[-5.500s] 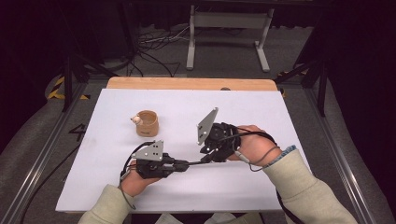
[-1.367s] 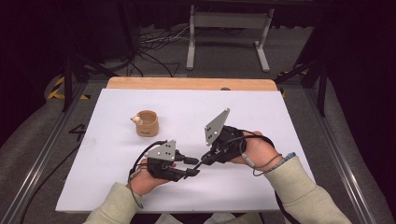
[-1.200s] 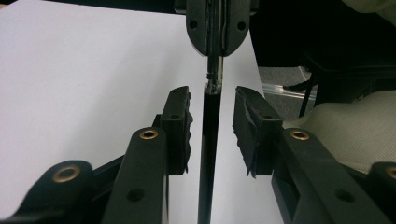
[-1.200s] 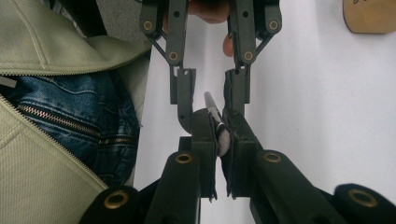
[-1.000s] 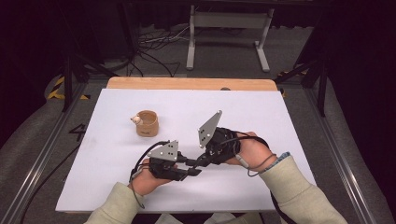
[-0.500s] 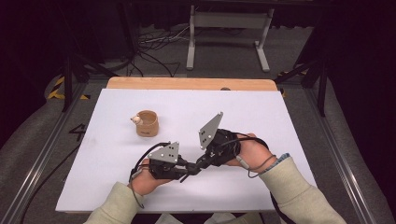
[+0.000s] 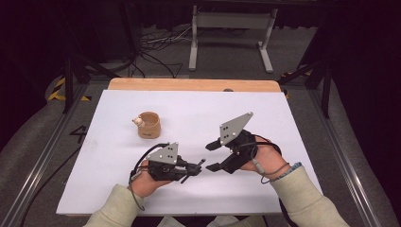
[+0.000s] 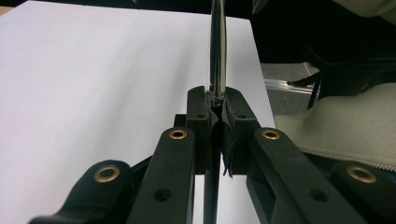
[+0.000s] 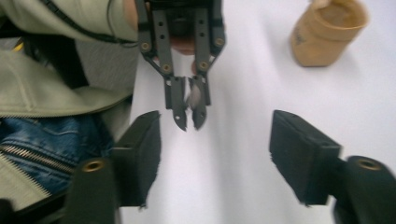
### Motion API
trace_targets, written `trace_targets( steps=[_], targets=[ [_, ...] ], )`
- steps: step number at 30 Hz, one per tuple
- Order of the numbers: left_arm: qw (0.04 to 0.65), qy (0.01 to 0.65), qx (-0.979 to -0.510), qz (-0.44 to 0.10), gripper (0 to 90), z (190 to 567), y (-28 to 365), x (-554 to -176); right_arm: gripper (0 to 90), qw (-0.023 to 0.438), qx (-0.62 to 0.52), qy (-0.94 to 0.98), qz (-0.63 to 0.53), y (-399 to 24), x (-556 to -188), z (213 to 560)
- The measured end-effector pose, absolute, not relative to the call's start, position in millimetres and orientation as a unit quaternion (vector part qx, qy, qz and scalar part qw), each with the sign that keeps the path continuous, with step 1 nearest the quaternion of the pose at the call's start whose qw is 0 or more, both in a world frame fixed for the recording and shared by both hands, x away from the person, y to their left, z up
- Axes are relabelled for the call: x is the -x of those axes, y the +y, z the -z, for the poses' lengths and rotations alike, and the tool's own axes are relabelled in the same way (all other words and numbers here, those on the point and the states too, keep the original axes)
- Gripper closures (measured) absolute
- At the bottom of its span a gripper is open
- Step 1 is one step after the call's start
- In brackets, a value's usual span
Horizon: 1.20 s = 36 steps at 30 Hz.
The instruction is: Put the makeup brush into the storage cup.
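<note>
Metal spoon is held by its handle in the shut fingers of the left gripper above the bench. Thin, stiff and slick, it is judged light; a firm mid-handle grip suits. The right gripper, fingers just opened wide, is empty beside it.

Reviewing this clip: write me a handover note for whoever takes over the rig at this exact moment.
Left claw: shut on the metal rod, a thin shiny rod or utensil handle; which one I cannot tell. It sticks out past the jaws, low over the white table.
Right claw: jaws have just been opening, nothing between them; it faces the left claw's tip.
Brown cup: upright on the table, beyond the left hand, apart from both claws, with something small and pale at its rim.
Done: the rod is in the left claw alone.
Left: probably take the rod to the cup; that is a guess.
</note>
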<state>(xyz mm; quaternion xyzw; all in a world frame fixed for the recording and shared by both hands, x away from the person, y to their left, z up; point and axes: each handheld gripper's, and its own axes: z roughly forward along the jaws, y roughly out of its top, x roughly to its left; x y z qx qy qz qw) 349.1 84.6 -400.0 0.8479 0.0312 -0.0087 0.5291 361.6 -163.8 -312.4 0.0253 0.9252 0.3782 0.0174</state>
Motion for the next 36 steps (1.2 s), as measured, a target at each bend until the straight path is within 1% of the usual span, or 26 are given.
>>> trace_targets(
  steps=[2,5,9,11,16,24,28,36],
  targets=[
    [0.531,0.035,-0.847,0.006,83.3,399,86,-349,25.8,0.031,-0.042,0.916,-0.398,-175,-361,314],
    [0.535,0.04,-0.844,0.004,83.3,398,88,-350,17.0,0.057,-0.069,0.895,-0.436,-193,-359,318],
    [0.543,0.045,-0.839,-0.001,83.3,397,90,-351,5.8,0.081,-0.102,0.878,-0.46,-210,-358,325],
    [0.547,0.049,-0.835,-0.005,83.3,396,92,-352,3.3,0.09,-0.12,0.871,-0.468,-218,-357,330],
    [0.554,0.069,-0.829,-0.017,83.3,392,98,-354,0.0,0.104,-0.155,0.853,-0.488,-235,-355,339],
    [0.564,0.097,-0.819,-0.039,83.3,385,106,-356,0.9,0.141,-0.217,0.802,-0.539,-265,-346,364],
    [0.564,0.113,-0.816,-0.055,83.3,381,110,-357,1.5,0.162,-0.236,0.786,-0.547,-277,-341,373],
    [0.575,0.139,-0.802,-0.082,83.3,372,118,-364,1.6,0.189,-0.271,0.765,-0.553,-296,-335,389]
  ],
)
